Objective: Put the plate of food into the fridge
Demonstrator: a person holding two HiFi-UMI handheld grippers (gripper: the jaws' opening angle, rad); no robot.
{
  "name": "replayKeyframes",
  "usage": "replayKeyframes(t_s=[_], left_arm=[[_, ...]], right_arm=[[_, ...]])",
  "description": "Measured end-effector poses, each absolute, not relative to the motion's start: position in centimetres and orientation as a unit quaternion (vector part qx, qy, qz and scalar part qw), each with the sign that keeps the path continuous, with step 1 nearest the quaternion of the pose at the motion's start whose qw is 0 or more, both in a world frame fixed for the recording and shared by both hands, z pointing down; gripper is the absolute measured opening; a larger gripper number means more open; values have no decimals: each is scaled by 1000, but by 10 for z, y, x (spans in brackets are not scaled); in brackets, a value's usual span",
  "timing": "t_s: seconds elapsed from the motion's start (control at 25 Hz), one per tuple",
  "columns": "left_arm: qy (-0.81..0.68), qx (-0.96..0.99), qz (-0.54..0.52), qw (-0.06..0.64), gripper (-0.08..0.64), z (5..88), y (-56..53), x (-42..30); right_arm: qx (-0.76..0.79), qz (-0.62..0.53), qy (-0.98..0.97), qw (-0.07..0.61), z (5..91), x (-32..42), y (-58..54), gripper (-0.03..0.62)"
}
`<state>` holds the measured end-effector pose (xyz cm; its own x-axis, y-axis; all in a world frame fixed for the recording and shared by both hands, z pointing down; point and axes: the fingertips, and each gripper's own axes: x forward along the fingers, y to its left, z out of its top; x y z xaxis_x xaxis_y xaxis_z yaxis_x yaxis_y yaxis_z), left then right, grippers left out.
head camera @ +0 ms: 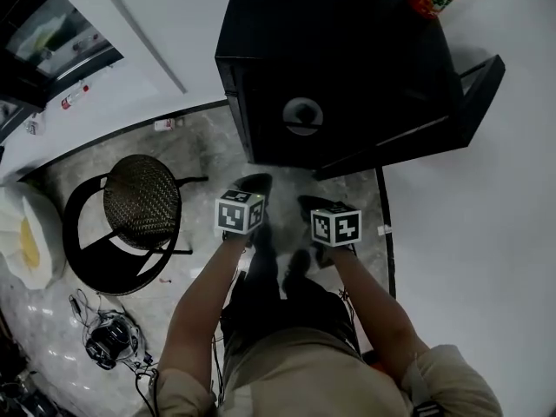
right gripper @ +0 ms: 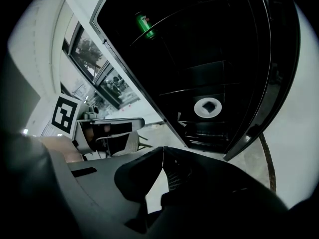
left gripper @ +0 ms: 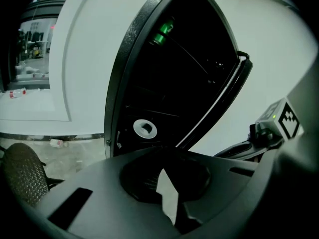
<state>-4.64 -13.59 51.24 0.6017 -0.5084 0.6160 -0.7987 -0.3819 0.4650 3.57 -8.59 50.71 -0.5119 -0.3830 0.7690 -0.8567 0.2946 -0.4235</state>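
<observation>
Left of the open black fridge [head camera: 347,59], a wicker chair [head camera: 142,200] is sitting on the floor. Your left hand-held gripper [left gripper: 162,171] is pointing at the fridge, jaws together and empty. Your right hand-held gripper [right gripper: 162,149] is doing likewise. The plate of food [right gripper: 208,107] is resting on a shelf inside the fridge.

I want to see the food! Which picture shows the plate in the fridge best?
The right gripper view: the white plate sits bright on a dark fridge shelf, with something dark in its middle. The left gripper view shows it too, less centred. The head view shows only a dim grey disc.
</observation>
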Motion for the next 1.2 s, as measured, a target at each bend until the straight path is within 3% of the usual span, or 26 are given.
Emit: replayKeyframes(t_s=[0.8,1.2], left_arm=[[-439,798,199,362,11,459,-142,-72],[-399,841,257,261,11,429,-121,-60]], right_arm=[[351,368,-806,305,436,15,-100,21],[356,354,-819,279,419,11,-89,21]])
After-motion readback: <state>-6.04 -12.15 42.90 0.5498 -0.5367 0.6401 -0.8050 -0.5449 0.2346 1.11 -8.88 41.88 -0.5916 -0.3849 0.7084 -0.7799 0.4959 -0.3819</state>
